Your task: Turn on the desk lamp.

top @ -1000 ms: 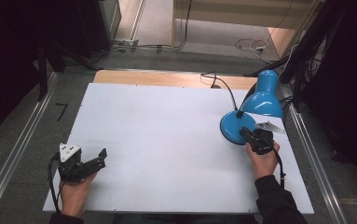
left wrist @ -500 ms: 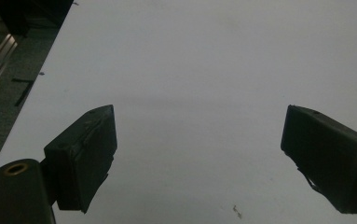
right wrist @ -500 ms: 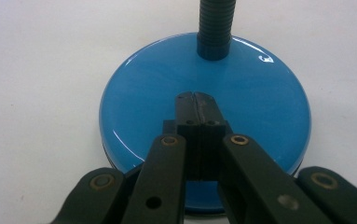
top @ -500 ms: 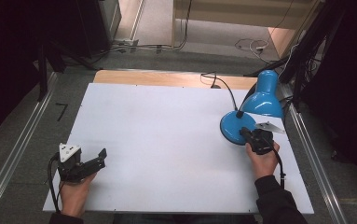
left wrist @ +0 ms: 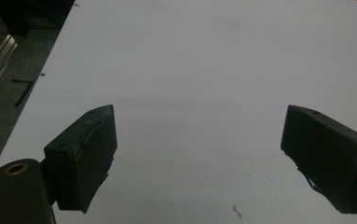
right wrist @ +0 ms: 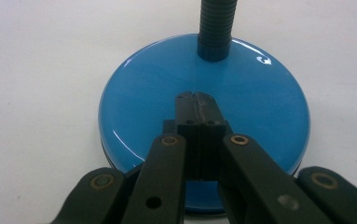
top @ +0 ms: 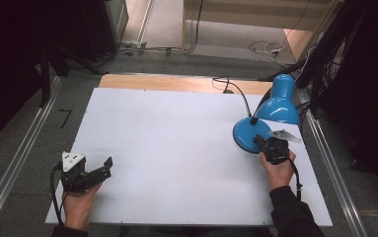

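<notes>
So, high view: blue lamp [top: 270, 118] sits far right on the white desk [top: 176, 148].
Right gripper [right wrist: 195, 105]: fingers pressed together, tips over the lamp base [right wrist: 143, 93], contact unclear.
Left gripper [left wrist: 197, 158]: fingers spread wide, empty, near left.

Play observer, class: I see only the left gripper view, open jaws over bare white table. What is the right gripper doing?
Observer: The right gripper is shut, its tips over the blue lamp base.
Operator: Is it gripping anything?
Observer: No, the jaws meet with nothing between; the neck rises beyond them.
Operator: Where is the shade?
Observer: In the high view, the shade sits past the base, near the table's right edge.
</notes>
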Motion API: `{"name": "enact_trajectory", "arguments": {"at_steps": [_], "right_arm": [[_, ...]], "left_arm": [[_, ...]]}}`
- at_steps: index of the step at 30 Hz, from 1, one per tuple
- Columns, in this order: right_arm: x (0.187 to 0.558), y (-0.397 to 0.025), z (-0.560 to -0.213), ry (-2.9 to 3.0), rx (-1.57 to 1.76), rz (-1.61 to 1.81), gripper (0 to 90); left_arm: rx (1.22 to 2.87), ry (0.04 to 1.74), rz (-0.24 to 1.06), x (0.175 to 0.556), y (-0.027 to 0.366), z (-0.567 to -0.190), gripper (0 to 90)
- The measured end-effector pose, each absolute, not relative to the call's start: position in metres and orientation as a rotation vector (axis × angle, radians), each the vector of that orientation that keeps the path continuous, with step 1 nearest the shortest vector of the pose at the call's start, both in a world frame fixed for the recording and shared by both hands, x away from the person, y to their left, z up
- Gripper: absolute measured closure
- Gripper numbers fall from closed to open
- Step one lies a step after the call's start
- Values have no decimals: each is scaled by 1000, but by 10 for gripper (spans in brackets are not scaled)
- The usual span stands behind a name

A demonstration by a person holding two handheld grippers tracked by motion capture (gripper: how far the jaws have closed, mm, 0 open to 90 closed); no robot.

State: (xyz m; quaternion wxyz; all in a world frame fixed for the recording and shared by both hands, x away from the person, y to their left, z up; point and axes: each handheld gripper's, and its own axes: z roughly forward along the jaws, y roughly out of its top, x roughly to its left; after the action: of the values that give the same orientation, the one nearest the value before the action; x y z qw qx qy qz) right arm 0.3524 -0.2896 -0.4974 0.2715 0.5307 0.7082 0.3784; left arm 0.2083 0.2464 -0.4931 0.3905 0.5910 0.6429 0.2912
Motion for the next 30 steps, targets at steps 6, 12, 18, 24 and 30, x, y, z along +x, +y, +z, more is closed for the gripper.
{"name": "enact_trajectory", "arguments": {"at_steps": [6, 12, 18, 24, 30], "right_arm": [[352, -289, -498, 1905, 1423, 1016, 876], [351, -288, -498, 1903, 1416, 1011, 876], [350, -288, -499, 1905, 1408, 1006, 876], [349, -287, -499, 1901, 1394, 991, 877], [349, -287, -499, 1902, 1393, 991, 877]], "left_arm": [[1500, 1635, 738, 208, 247, -493, 109], [1501, 1635, 737, 208, 247, -493, 109], [1500, 1634, 736, 208, 247, -493, 109], [1499, 1633, 737, 207, 247, -493, 109], [1498, 1633, 736, 208, 247, -493, 109]]}}
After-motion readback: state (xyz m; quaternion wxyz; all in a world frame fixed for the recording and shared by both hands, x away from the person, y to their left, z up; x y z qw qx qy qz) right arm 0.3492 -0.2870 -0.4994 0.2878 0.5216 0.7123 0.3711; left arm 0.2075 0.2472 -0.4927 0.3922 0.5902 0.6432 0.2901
